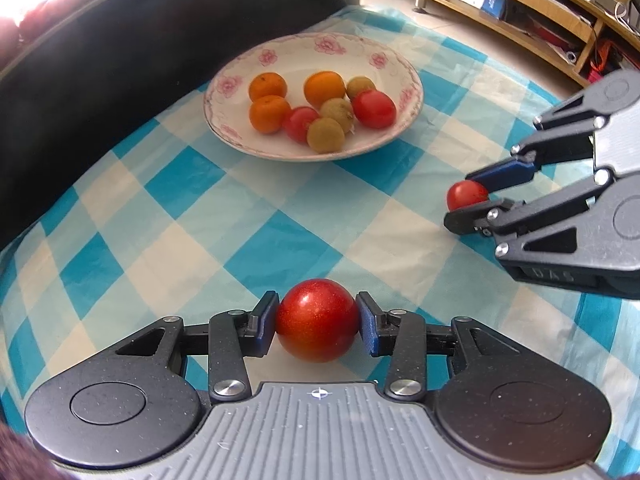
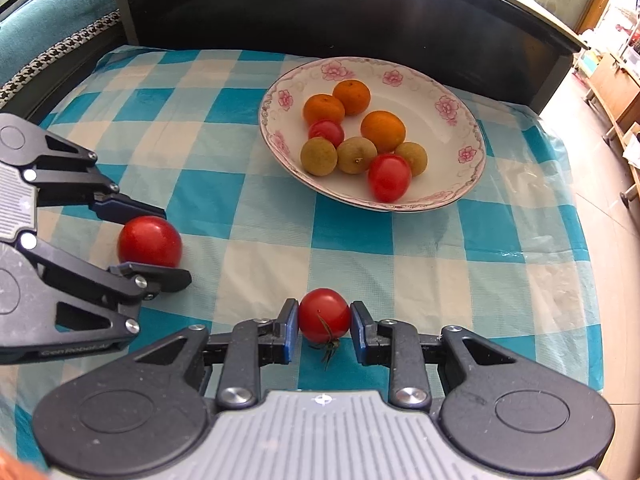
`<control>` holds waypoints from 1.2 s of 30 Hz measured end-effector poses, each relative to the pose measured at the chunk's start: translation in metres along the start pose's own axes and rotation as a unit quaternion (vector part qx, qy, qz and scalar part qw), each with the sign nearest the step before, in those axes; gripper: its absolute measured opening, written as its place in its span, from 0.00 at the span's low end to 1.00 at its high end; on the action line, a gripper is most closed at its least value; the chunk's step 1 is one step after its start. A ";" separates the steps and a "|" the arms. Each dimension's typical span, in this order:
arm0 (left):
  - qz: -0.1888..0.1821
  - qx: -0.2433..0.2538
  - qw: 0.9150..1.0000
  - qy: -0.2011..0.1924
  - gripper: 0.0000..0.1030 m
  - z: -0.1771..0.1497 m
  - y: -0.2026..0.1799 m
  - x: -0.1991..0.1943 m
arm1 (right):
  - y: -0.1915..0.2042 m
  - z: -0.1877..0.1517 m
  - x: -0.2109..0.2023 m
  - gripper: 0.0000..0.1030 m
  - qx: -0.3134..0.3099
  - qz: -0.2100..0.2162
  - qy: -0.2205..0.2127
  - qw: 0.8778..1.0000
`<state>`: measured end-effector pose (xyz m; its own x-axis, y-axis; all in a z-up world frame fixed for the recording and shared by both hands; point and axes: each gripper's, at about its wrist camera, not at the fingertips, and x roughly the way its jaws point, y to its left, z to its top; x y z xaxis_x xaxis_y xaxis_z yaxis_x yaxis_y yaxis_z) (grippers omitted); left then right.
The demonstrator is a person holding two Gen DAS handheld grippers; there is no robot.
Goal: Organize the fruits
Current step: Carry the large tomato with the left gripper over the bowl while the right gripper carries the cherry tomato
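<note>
Fruits sit on a floral plate [image 2: 468, 184] on a blue-and-cream checked cloth [image 2: 240, 184]: oranges [image 2: 383, 130], brownish-green round fruits [image 2: 356, 155] and tomatoes [image 2: 389, 177]. A dark board [image 2: 360, 12] backs the table; wooden shelving [image 1: 520, 4] stands across the room. Both tongs slant steeply down at the cloth. The left gripper [image 1: 317, 322] has a large tomato [image 1: 317, 320] between its blue pads, which touch its sides. The right gripper [image 2: 325, 324] is clamped on a smaller tomato [image 2: 324, 314], green stem [image 2: 328, 346] pointing toward the camera.
</note>
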<state>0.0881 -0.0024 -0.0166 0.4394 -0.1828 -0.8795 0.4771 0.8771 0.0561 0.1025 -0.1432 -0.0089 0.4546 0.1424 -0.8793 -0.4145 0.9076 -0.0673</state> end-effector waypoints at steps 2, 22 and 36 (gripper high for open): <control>-0.001 -0.002 1.000 -0.006 0.48 0.002 0.000 -0.003 | -0.001 0.000 -0.001 0.30 0.002 -0.004 -0.001 1.000; 0.000 -0.014 0.999 -0.033 0.48 0.023 0.001 -0.012 | -0.002 0.008 -0.008 0.30 0.011 -0.006 -0.018 1.000; 0.006 -0.015 0.999 -0.049 0.48 0.041 0.003 -0.014 | -0.010 0.018 -0.011 0.30 0.023 -0.015 -0.031 0.999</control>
<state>0.1150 -0.0157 0.0149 0.5180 -0.2137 -0.8282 0.4486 0.8923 0.0503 0.1153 -0.1466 0.0099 0.5145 0.1376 -0.8464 -0.3646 0.9285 -0.0707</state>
